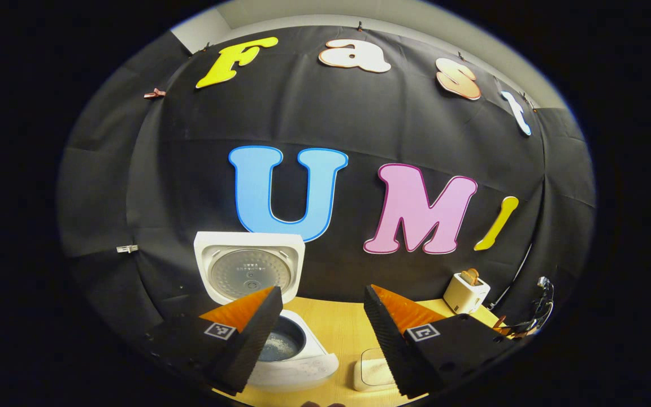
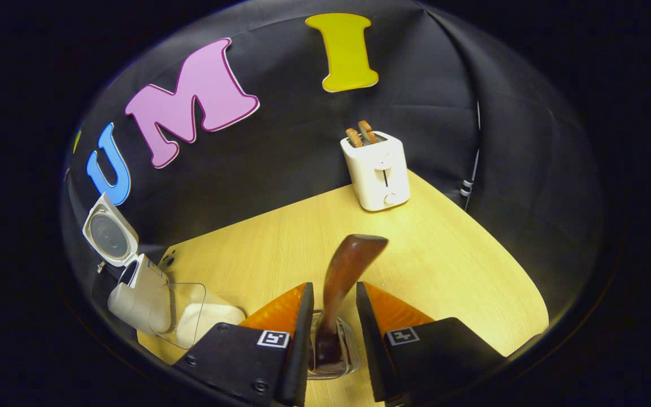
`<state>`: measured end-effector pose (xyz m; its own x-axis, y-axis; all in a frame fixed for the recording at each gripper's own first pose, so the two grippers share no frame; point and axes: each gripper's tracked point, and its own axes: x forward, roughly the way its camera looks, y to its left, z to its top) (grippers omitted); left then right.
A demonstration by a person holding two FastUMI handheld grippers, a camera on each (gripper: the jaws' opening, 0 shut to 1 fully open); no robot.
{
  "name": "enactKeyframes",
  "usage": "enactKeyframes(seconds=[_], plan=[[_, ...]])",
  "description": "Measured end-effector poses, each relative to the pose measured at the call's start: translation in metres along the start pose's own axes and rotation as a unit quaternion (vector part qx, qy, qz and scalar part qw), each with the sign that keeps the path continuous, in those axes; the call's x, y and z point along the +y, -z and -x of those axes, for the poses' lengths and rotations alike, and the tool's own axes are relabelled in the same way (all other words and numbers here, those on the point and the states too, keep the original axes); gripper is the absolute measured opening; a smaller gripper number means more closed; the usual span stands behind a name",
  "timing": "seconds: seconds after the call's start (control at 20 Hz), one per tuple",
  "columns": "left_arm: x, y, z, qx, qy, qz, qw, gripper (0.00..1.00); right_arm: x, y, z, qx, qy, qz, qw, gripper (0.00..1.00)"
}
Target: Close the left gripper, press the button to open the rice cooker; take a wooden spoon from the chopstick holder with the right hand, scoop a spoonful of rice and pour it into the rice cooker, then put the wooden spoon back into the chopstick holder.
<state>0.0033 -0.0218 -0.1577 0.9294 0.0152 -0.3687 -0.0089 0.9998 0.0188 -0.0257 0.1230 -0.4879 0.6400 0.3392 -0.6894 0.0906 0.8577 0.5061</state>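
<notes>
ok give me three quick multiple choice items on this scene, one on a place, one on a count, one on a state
1. Where does the wooden spoon stand?
A. in the holder between the right gripper's fingers
B. in the toaster
C. flat on the table

2. How many slices stick out of the toaster?
A. none
B. two
C. four

3. How is the rice cooker?
A. lid shut
B. lid up
C. tipped over

Answers: 1 A, the spoon's handle rises from the holder between the open fingers. 2 B, two brown slices show at the top. 3 B, the lid stands upright and the pot is open.
</notes>
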Motion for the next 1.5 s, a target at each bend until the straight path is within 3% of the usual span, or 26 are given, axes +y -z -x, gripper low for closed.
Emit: enactKeyframes(seconds=[0.2, 0.5, 0.6, 0.75, 0.9, 1.1, 1.5], plan=[[-0.004, -0.006, -0.010, -0.012, 0.006, -0.004, 1.000, 0.94, -0.015, -0.012, 0.026, -0.020, 0.016, -0.013, 1.000, 0.55], [0.008, -0.031, -0.043, -0.043, -0.001, -0.021, 0.999, 0.94, -0.016, -0.034, 0.081, -0.061, 0.026, 0.046, 0.997, 0.70], [0.020, -0.043, -0.057, -0.057, -0.013, -0.030, 0.998, 0.94, -0.007, -0.041, 0.098, -0.075, 0.025, 0.065, 0.995, 0.85], [0.046, -0.067, -0.081, -0.082, -0.041, -0.047, 0.995, 0.94, 0.009, -0.056, 0.124, -0.101, 0.024, 0.098, 0.990, 0.88], [0.073, -0.094, -0.109, -0.106, -0.070, -0.063, 0.990, 0.94, 0.026, -0.074, 0.145, -0.127, 0.022, 0.131, 0.983, 1.00], [0.099, -0.112, -0.155, -0.108, -0.092, -0.066, 0.988, 0.94, 0.039, -0.087, 0.166, -0.148, 0.024, 0.144, 0.978, 1.00], [0.165, -0.067, -0.236, -0.032, -0.153, -0.055, 0.986, 0.95, 0.035, -0.080, 0.192, -0.148, 0.054, 0.171, 0.973, 0.99]])
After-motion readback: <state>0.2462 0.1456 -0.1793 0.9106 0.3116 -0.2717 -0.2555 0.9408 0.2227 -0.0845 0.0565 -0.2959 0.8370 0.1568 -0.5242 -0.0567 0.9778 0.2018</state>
